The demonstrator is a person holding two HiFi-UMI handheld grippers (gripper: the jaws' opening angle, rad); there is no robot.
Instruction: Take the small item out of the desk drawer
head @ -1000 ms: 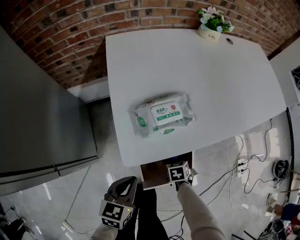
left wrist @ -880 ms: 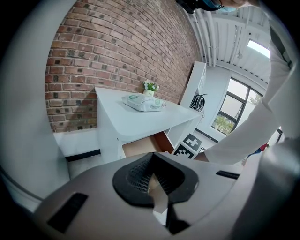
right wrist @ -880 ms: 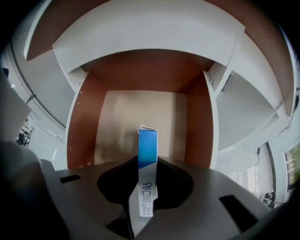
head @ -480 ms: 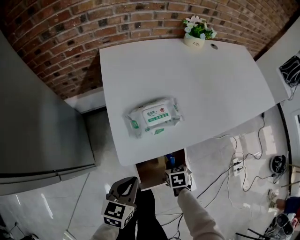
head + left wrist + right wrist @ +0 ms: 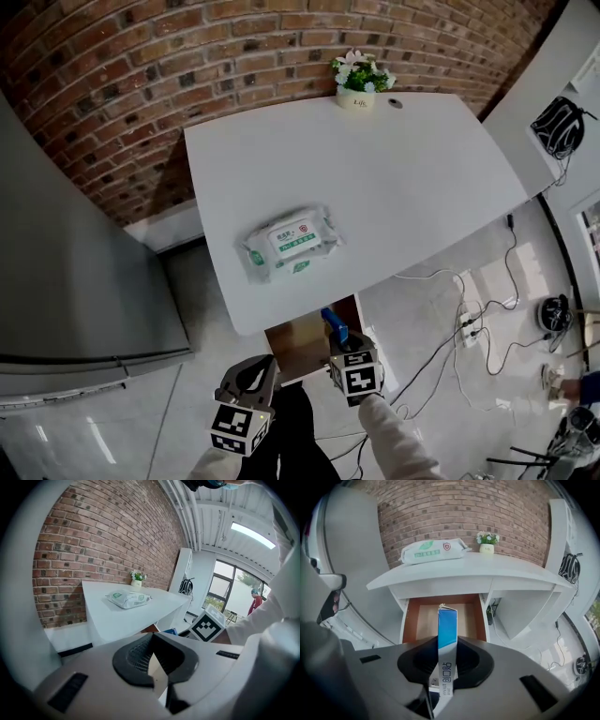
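My right gripper (image 5: 339, 345) is shut on a slim blue-and-white box (image 5: 333, 327), held on edge just above the front of the open wooden drawer (image 5: 295, 345) under the white desk (image 5: 394, 178). In the right gripper view the box (image 5: 446, 634) stands upright between the jaws, with the bare drawer floor (image 5: 424, 620) behind it. My left gripper (image 5: 253, 375) hangs low at the left beside the person's leg, jaws shut with nothing in them. A wet-wipes pack (image 5: 289, 241) lies on the desk.
A small flower pot (image 5: 357, 77) stands at the desk's far edge. A tall grey cabinet (image 5: 75, 272) fills the left side. A power strip and cables (image 5: 469, 328) lie on the floor at the right. A black bag (image 5: 560, 122) rests on the neighbouring white surface.
The right gripper has come up and back from the drawer, and the blue box now shows above the drawer front. The head view has swung, shifting the desk leftward. The left gripper has stayed put.
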